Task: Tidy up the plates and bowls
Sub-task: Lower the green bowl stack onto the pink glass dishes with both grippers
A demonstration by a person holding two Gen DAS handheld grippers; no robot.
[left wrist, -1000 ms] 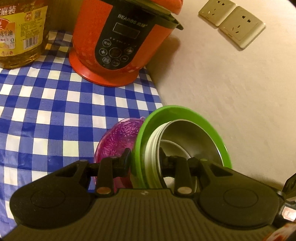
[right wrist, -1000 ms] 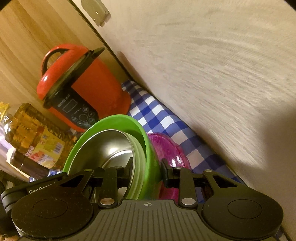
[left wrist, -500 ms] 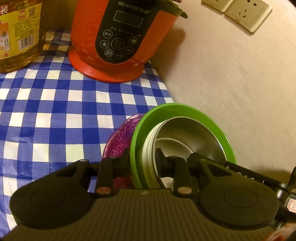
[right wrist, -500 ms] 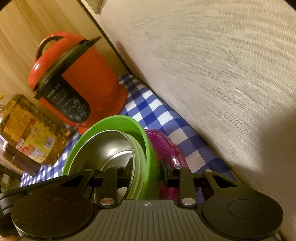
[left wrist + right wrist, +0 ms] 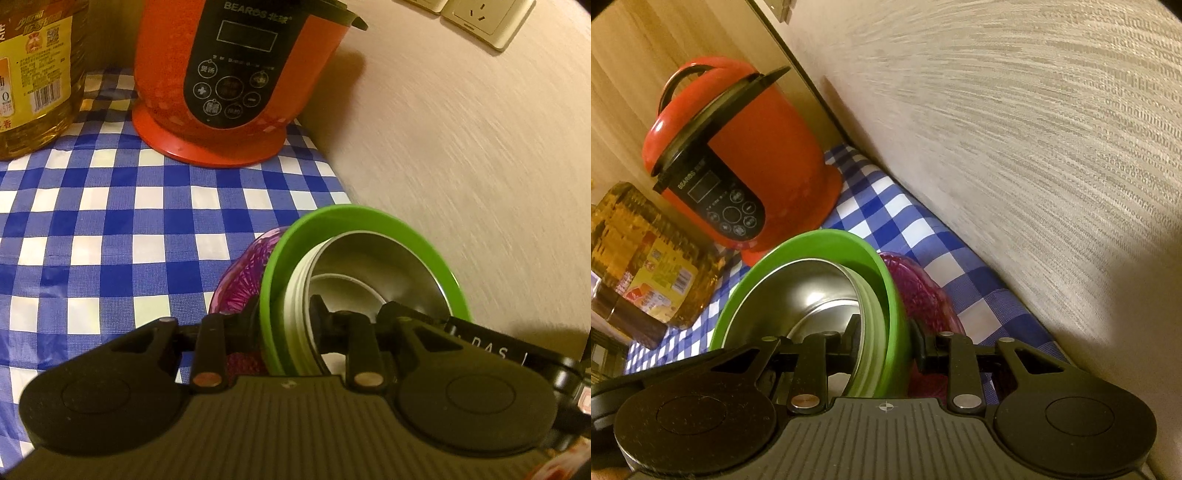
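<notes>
The left tongs (image 5: 286,321) are clamped on the rim of a green bowl (image 5: 332,218), one finger outside and one inside against the steel bowl (image 5: 388,262) nested in it. The right tongs (image 5: 886,332) grip the same green bowl (image 5: 820,240) at its opposite rim, around the steel bowl (image 5: 798,295). The stack tilts on edge, with a purple plate (image 5: 243,273) just beside it on the blue checked worktop (image 5: 110,221), near the wall (image 5: 480,147). A red cooker (image 5: 236,74) and oil bottle (image 5: 33,74) stand farther back.
</notes>
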